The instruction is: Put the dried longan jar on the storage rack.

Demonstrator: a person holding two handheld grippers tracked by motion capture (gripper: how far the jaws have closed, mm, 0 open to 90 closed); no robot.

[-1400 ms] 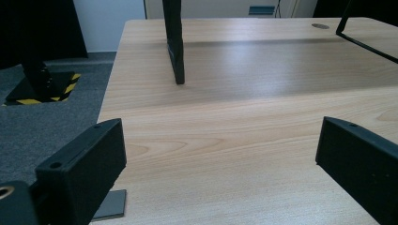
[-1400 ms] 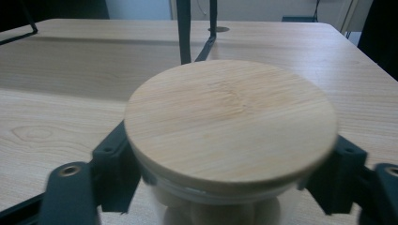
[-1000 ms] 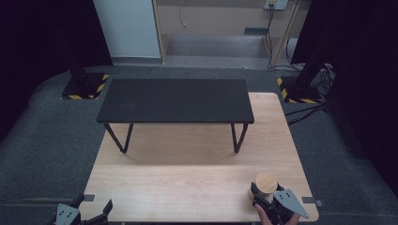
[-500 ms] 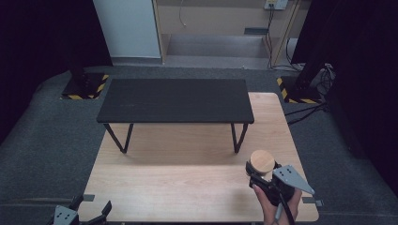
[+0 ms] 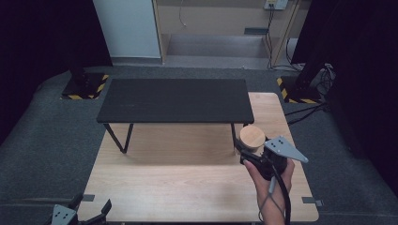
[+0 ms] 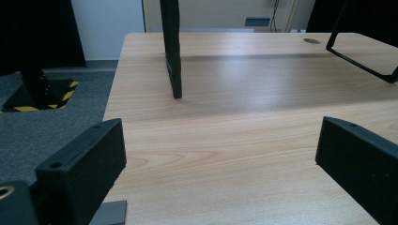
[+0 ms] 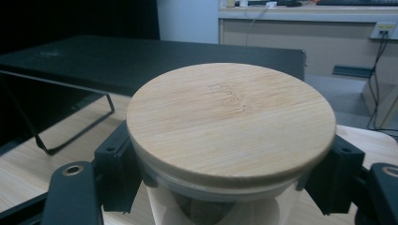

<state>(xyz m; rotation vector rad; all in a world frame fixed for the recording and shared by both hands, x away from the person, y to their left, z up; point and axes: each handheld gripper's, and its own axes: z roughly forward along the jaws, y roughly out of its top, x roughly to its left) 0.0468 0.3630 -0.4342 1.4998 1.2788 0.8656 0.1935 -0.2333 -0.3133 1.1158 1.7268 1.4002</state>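
Jar (image 7: 230,140), clamped below its wooden lid (image 5: 252,137) by the right gripper (image 5: 256,157), is best kept upright and lifted clear of the black shelf (image 5: 176,100) edge before placement.

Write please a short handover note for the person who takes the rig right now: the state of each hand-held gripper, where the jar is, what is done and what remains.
Right hand-held gripper: shut on the glass jar just under its bamboo lid, near the right end of the black shelf.
Left hand-held gripper: open, holding nothing, at the near left corner of the wooden table.
Done: jar grasped, lid on.
Left: probably set the jar on the shelf, then release.
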